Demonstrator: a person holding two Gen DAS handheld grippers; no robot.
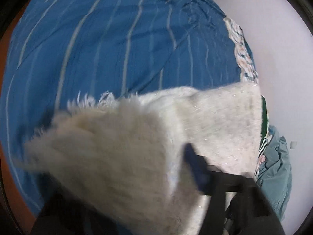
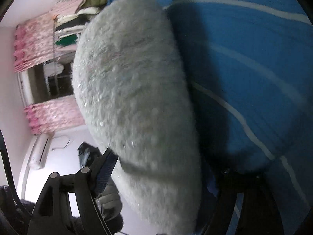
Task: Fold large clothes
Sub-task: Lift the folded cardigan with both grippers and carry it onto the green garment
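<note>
Left wrist view: fluffy cream-white knit sweater is draping over the blue white-striped bedspread.

Left gripper is showing one dark finger against the fleece, the other buried, so a pinch cannot be confirmed. Right gripper is standing spread, the sweater bulging between its fingers, unpinched. Risk: the thick pile is hiding edges, so a shallow closing bite may catch only fuzz and let the fold slump.

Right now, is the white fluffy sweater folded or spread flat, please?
Neither yet: the sweater hangs bunched above the blue bedspread.
</note>
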